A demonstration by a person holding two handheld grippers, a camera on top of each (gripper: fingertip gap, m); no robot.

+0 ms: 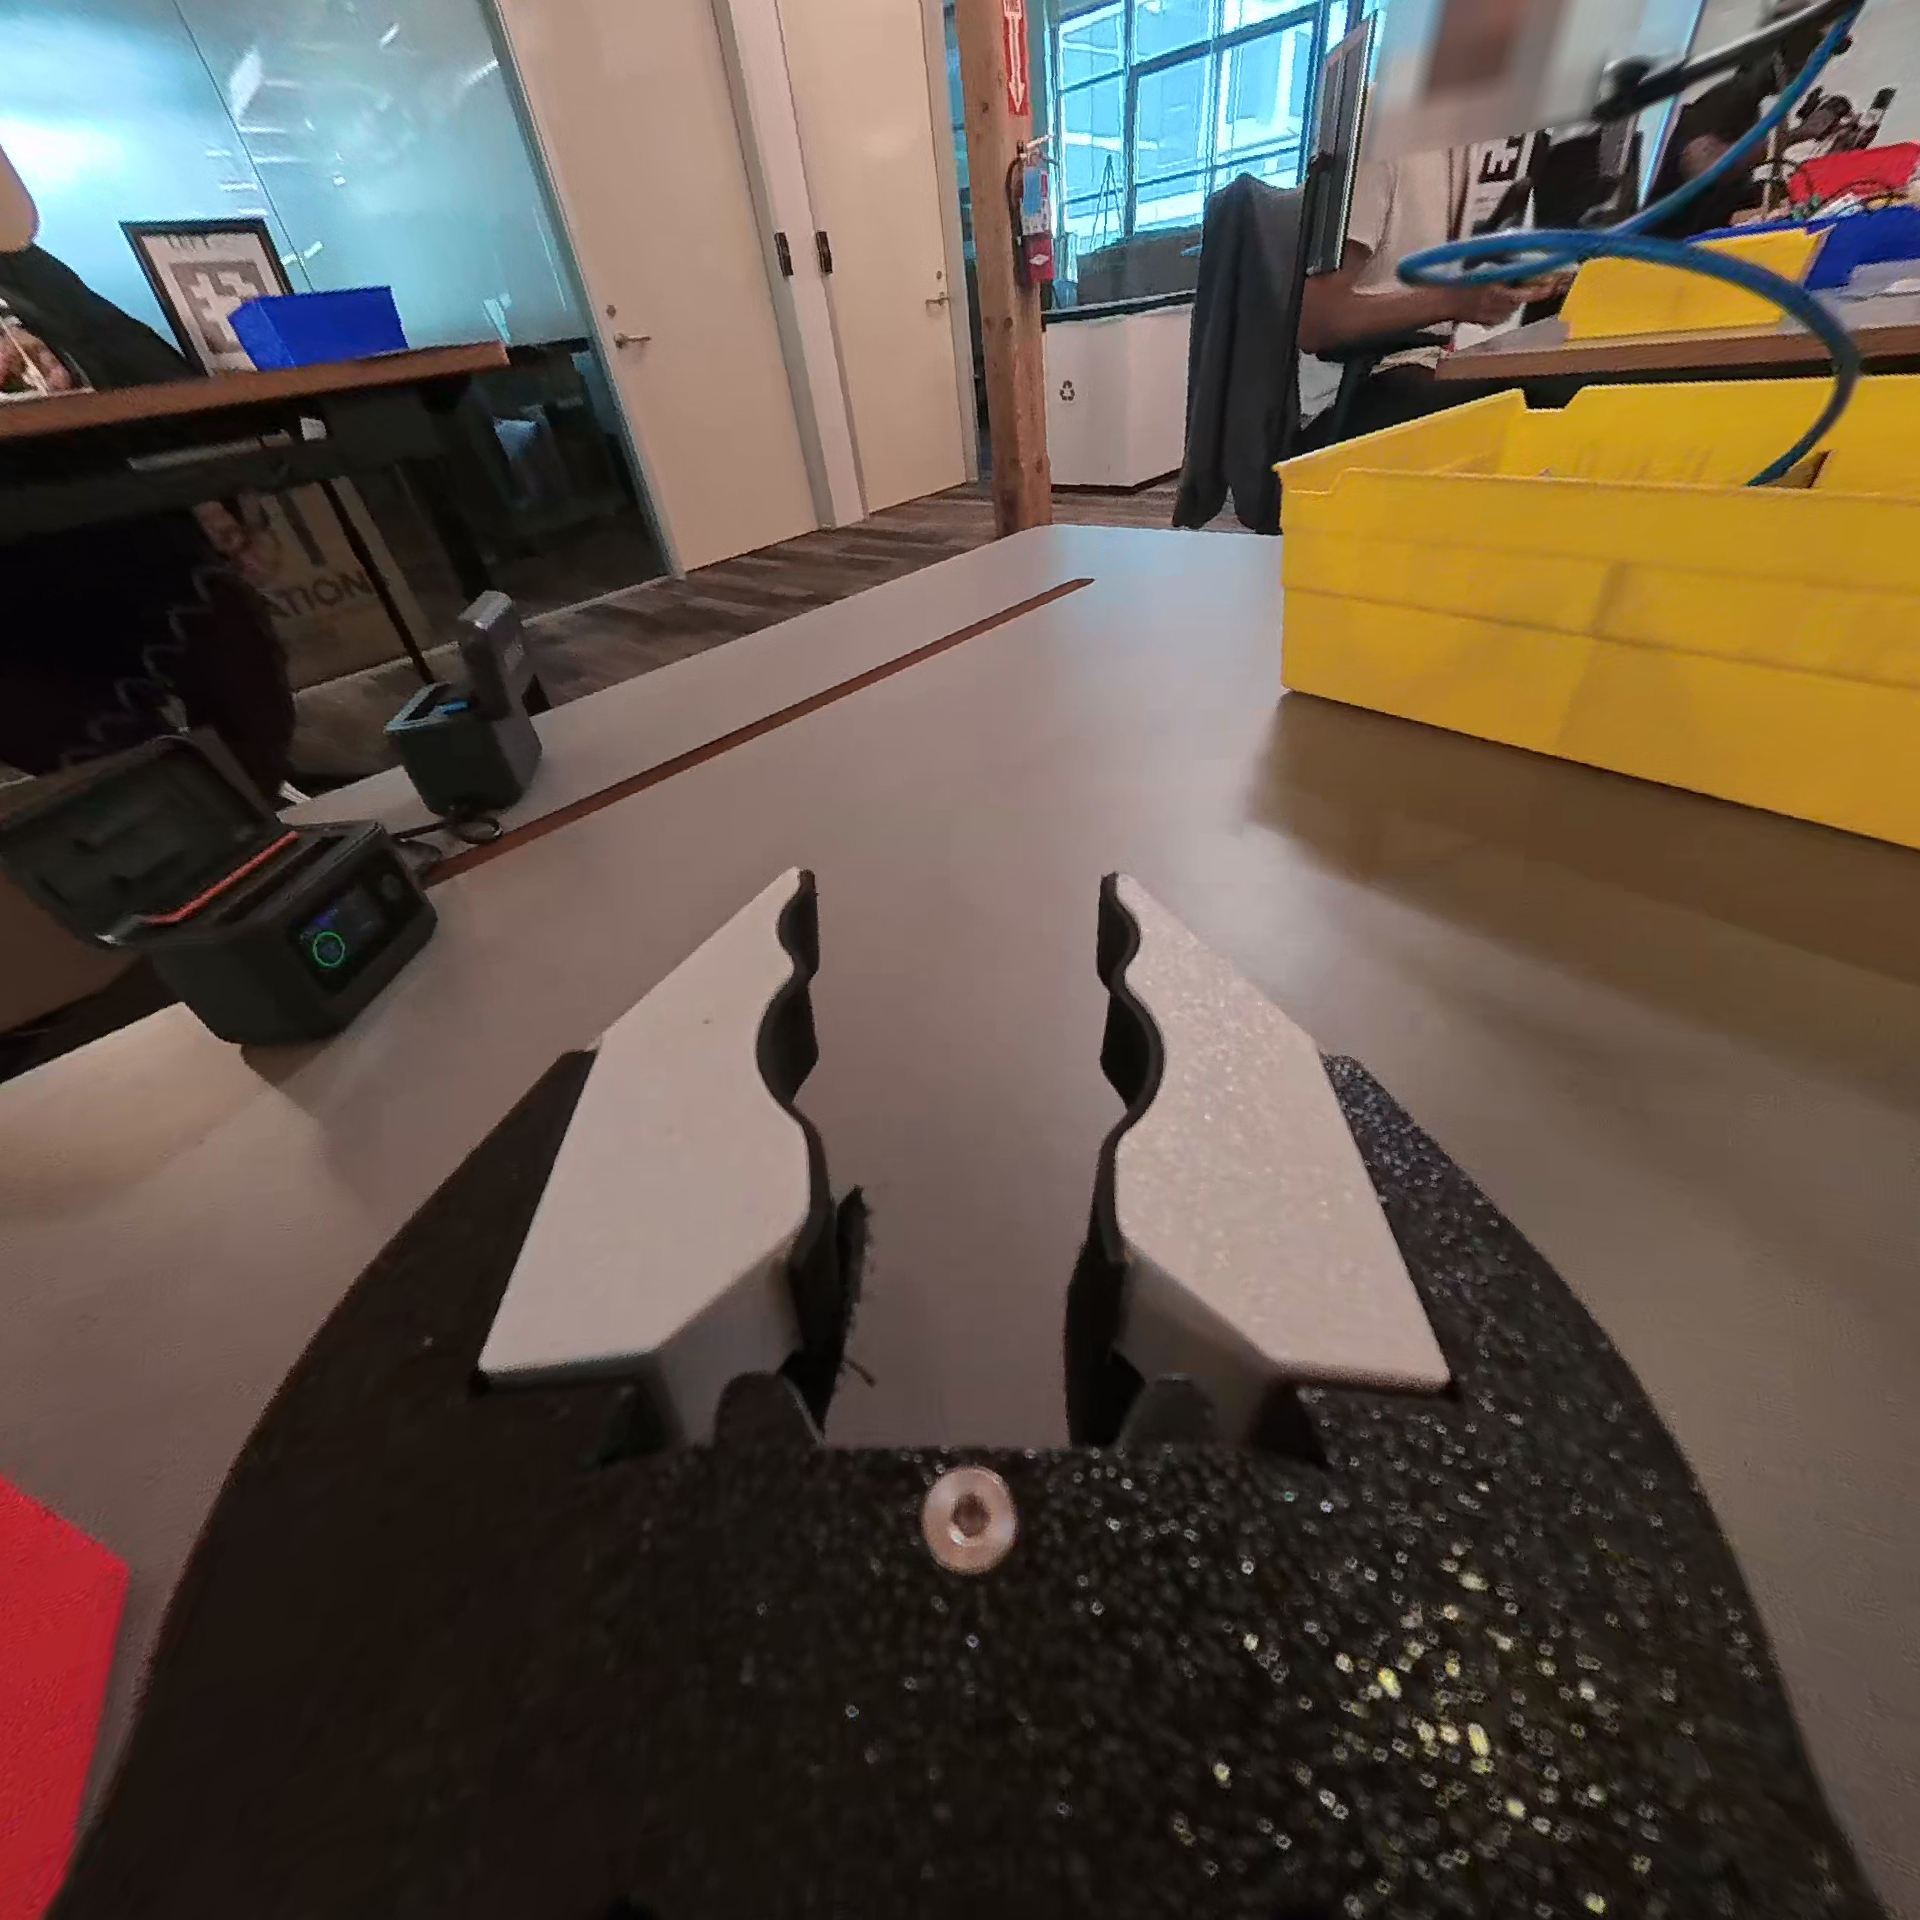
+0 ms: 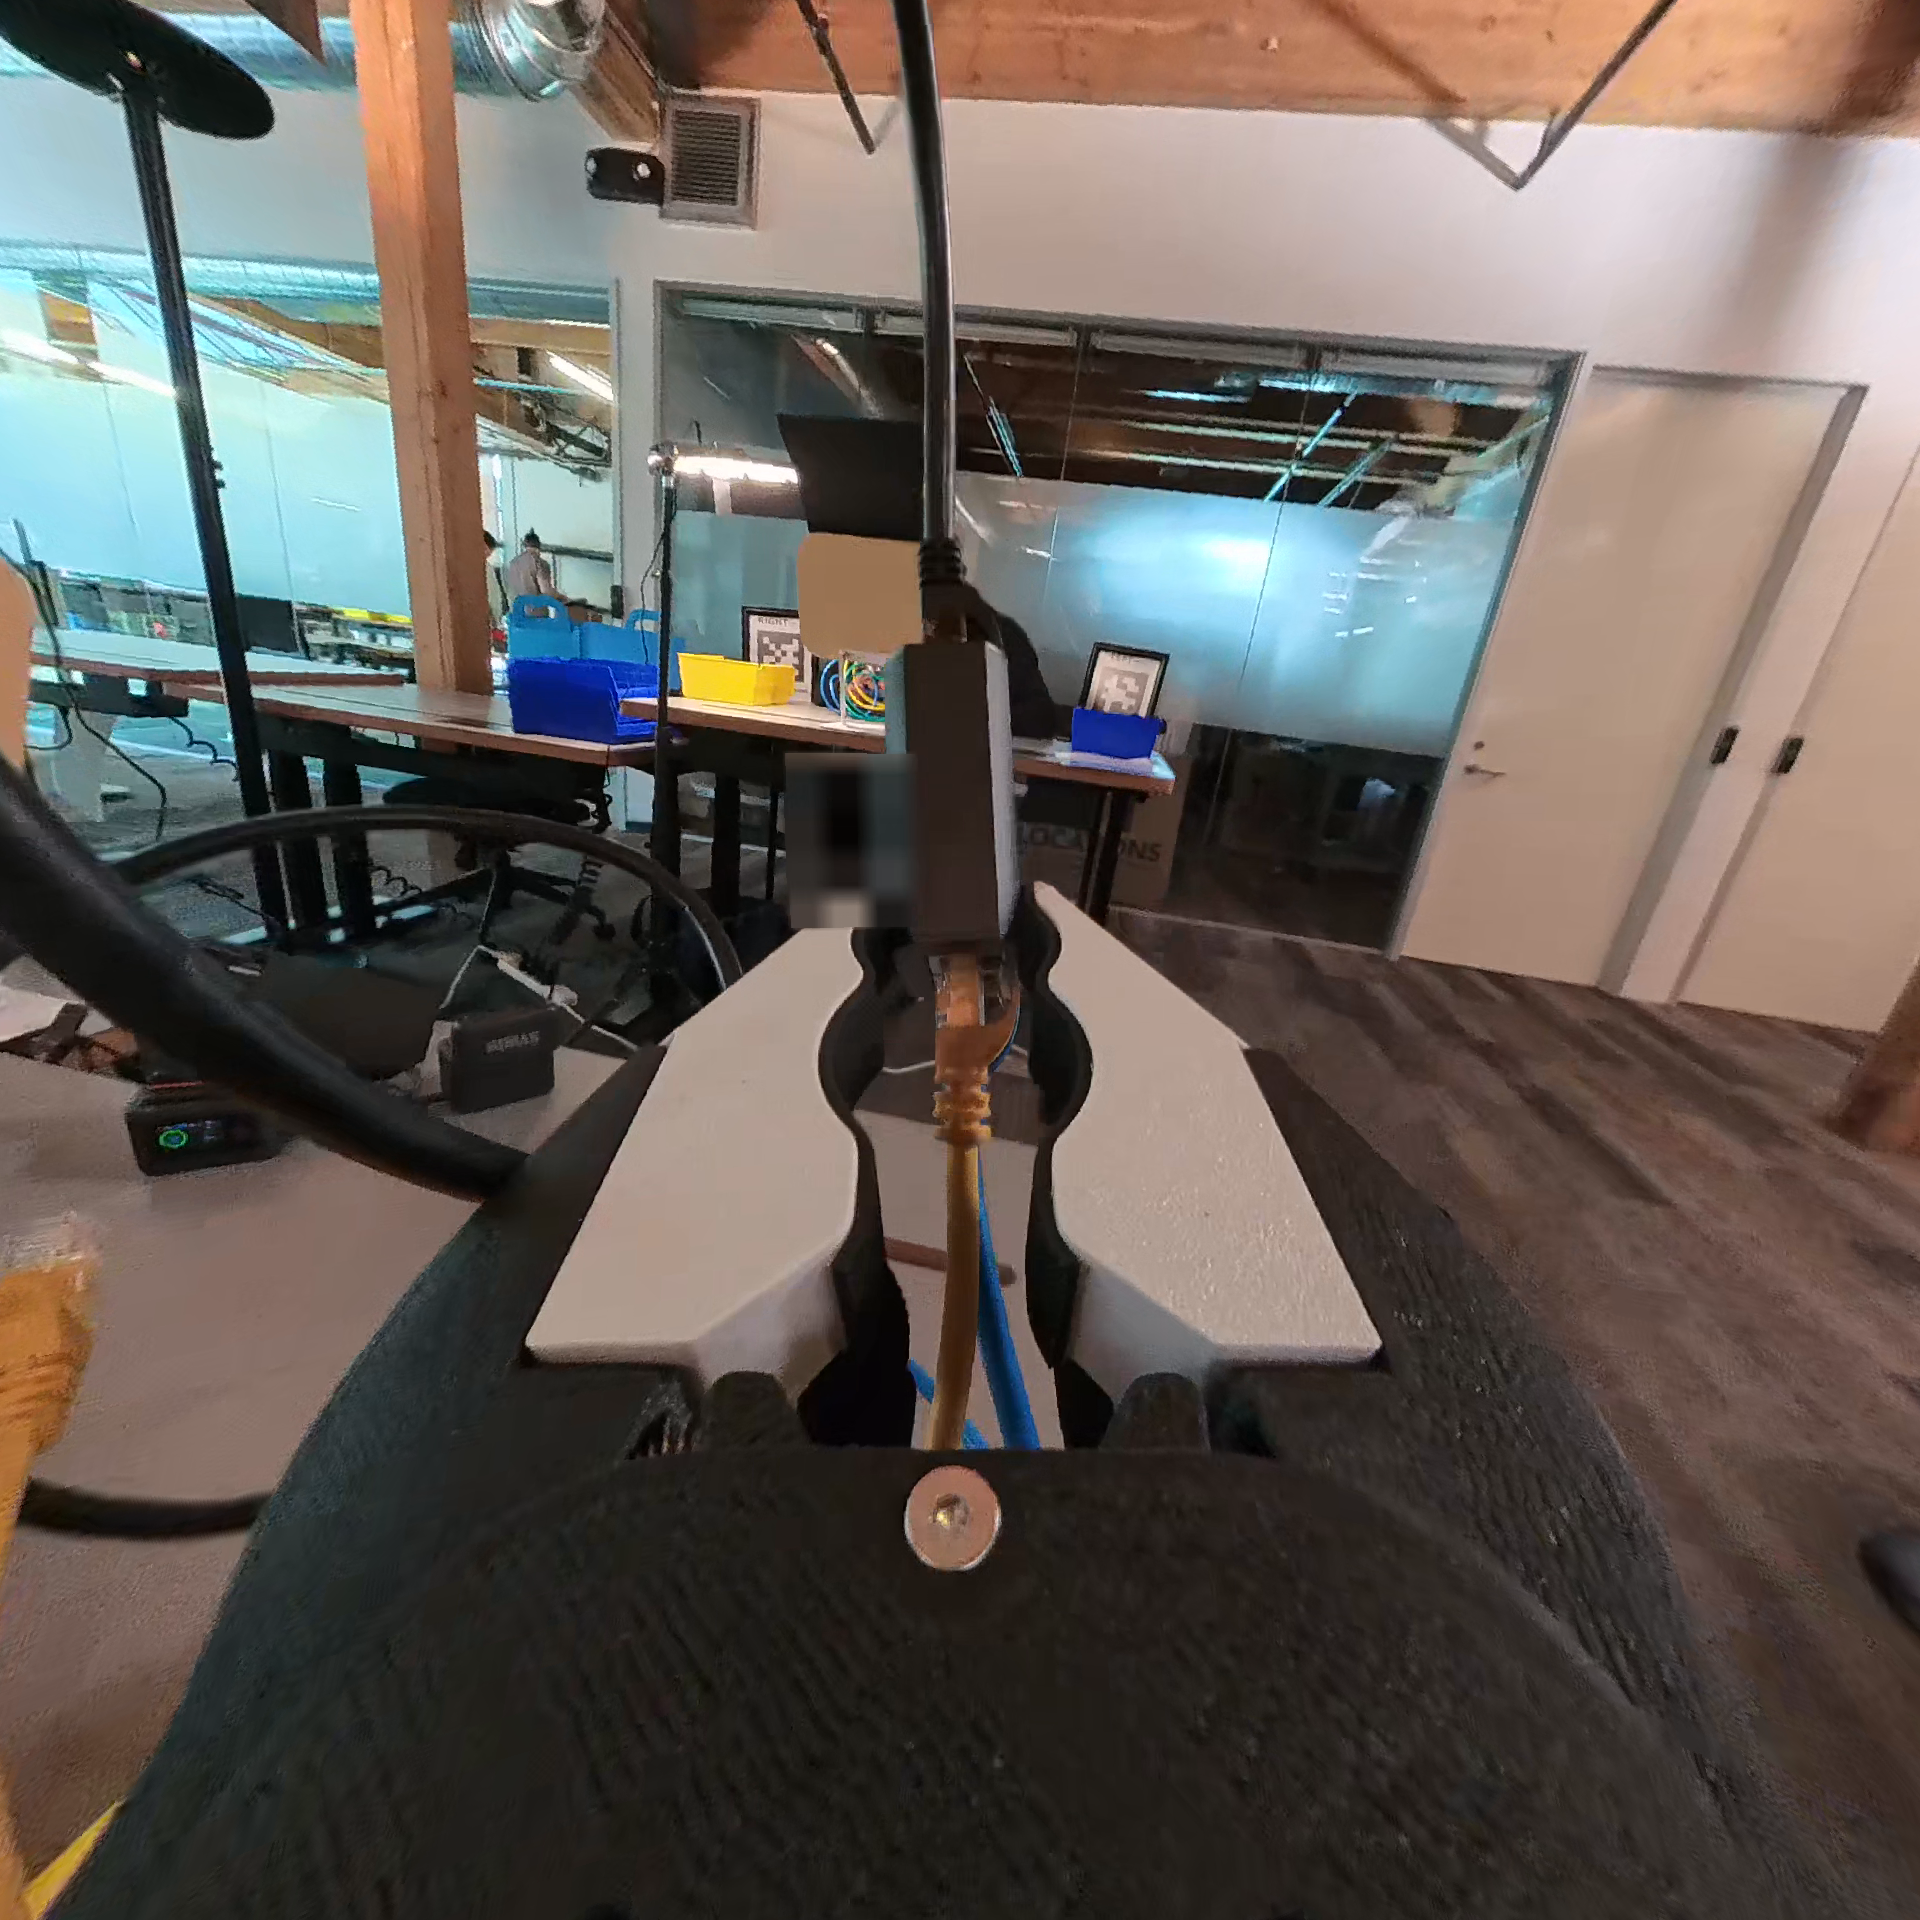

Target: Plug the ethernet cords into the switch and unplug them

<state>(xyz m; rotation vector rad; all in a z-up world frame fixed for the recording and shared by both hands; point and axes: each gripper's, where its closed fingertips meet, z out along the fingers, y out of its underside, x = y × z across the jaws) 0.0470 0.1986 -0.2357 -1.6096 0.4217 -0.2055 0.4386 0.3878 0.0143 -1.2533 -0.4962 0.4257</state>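
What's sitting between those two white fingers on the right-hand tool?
In the right wrist view, a yellow cord runs up between the fingers into a small black switch pinched at their tips; a blue cord lies behind it.

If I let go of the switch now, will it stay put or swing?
The switch is pinched only at its lower end by the right gripper, off the table. Released, it would probably drop and swing on the black cable. The plugged yellow cord looks floppy, offering little support.

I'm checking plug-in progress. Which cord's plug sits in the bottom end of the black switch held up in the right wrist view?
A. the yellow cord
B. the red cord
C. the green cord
A: the yellow cord runs up between the right gripper's fingers into the switch.
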